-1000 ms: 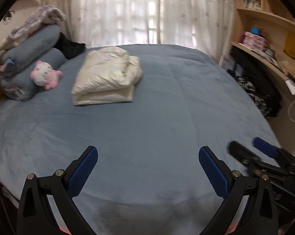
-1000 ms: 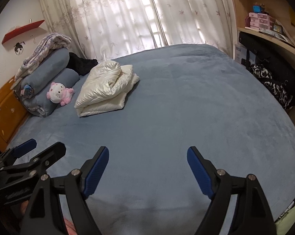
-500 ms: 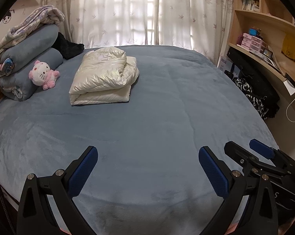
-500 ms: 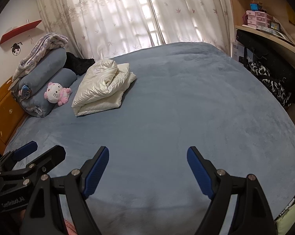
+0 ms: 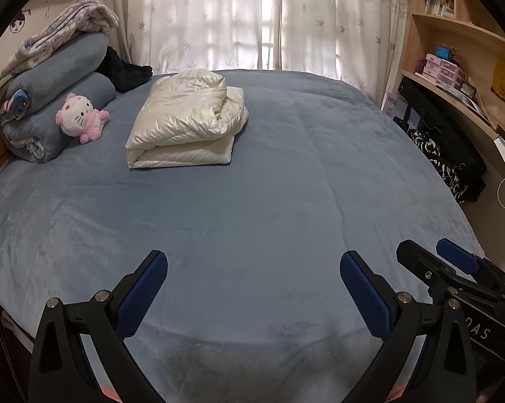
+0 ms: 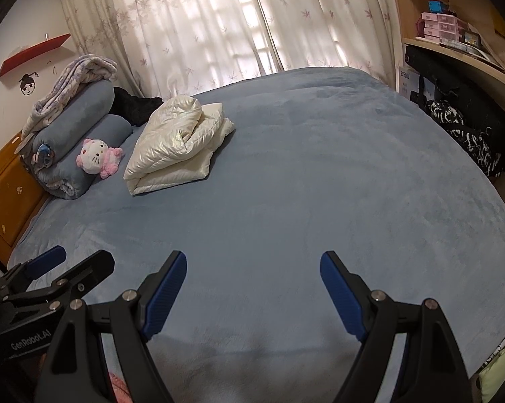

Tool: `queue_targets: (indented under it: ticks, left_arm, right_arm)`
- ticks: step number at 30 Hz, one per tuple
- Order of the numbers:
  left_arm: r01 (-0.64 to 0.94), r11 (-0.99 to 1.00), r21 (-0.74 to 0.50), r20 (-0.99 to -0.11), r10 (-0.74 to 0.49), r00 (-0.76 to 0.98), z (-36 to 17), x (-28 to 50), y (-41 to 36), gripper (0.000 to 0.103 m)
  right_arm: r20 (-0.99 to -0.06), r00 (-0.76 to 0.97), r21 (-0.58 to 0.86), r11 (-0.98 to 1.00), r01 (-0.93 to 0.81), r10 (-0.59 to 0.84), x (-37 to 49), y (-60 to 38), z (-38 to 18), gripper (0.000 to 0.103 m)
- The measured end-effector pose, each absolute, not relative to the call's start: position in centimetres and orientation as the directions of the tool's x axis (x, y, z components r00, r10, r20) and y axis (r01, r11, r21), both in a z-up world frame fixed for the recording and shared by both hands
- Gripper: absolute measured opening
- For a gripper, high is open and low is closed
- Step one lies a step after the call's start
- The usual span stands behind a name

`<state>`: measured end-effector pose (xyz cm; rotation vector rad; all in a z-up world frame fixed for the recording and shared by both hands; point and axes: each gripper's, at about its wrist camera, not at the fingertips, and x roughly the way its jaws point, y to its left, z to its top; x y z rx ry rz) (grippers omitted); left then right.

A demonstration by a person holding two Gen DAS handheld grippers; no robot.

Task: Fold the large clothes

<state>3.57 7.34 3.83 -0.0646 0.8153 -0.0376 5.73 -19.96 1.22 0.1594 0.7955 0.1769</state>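
At about 10 o'clock in the left wrist view, two rolled blue blankets [image 5: 54,77] lie stacked at the head of the bed [image 5: 269,184], with a patterned cloth on top and a pink and white plush toy [image 5: 81,117] leaning against them. Just to the right of the toy, at about 11 o'clock, rests the cream padded jacket [image 5: 185,121], the large garment of the task; it is already folded into a thick, compact bundle, well apart from both tools. At 12 o'clock hangs the curtain [image 5: 239,16], and at 2 o'clock stands the wooden shelf [image 5: 454,77]. The left gripper [image 5: 252,288] hovers over the near edge of the bed, its jaws spread wide with nothing between them. The right gripper [image 6: 252,288] is beside it, its jaws equally wide apart and holding nothing. I judge the folding is finished, or nearly; no other unfolded garment is visible on the bed.
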Motion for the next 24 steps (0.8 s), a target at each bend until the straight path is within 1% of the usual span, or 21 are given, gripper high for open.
queue_targets:
  ticks: [8, 24]
  left_arm:
    - [-0.004, 0.997, -0.074, -0.735, -0.052, 0.676, 3.6, 3.3, 7.3, 0.102]
    - [0.002, 0.995, -0.101, -0.759, -0.079, 0.646, 2.7, 3.1, 7.4, 0.102]
  right_arm:
    - [-0.695, 0.684, 0.213, 0.972, -0.097, 0.221, 5.8, -20.1, 1.1, 0.082]
    - [-0.702, 0.680, 0.213, 0.974, -0.083, 0.212, 5.3, -20.3, 0.3, 0.082]
